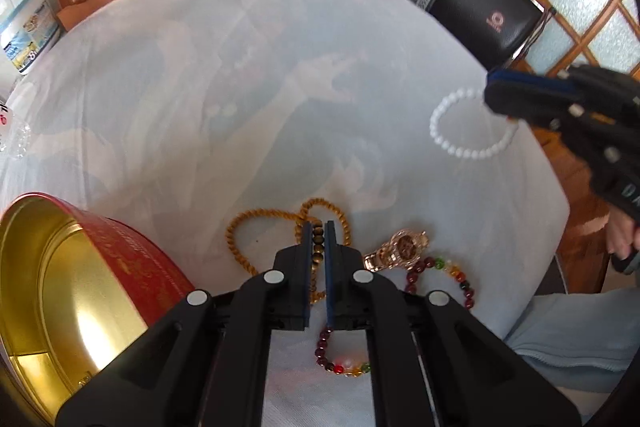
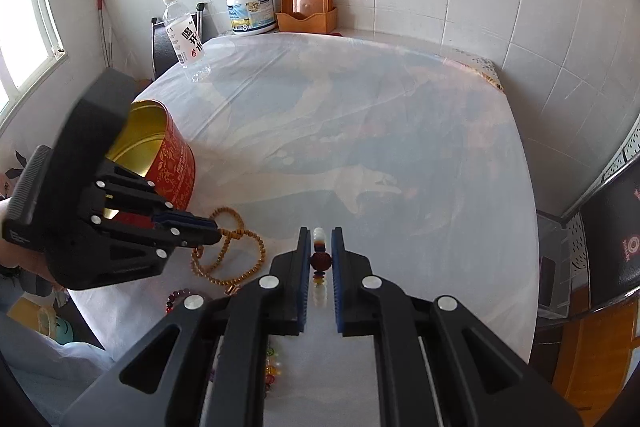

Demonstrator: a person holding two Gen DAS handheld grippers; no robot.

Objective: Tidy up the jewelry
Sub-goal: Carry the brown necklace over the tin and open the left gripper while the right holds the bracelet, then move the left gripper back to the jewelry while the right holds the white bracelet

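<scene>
My left gripper (image 1: 318, 227) is shut on a darker stretch of the long amber bead necklace (image 1: 240, 231), which lies looped on the white tablecloth (image 1: 240, 87). The right wrist view shows that left gripper (image 2: 218, 233) beside the open red tin (image 2: 176, 159). My right gripper (image 2: 320, 231) is shut on the white bead bracelet (image 2: 319, 295), with its red accent bead between the pads. In the left wrist view the white bead bracelet (image 1: 448, 143) hangs as a ring from the right gripper (image 1: 490, 87). A gold watch (image 1: 400, 247) and a multicoloured bracelet (image 1: 460, 275) lie close by.
The red tin (image 1: 132, 251) with a gold inside stands at the near left. A water bottle (image 2: 186, 39), a white tub (image 2: 250, 9) and an orange holder (image 2: 306, 9) stand at the far edge by the tiled wall. A black chair (image 1: 484, 11) stands beyond the table's right side.
</scene>
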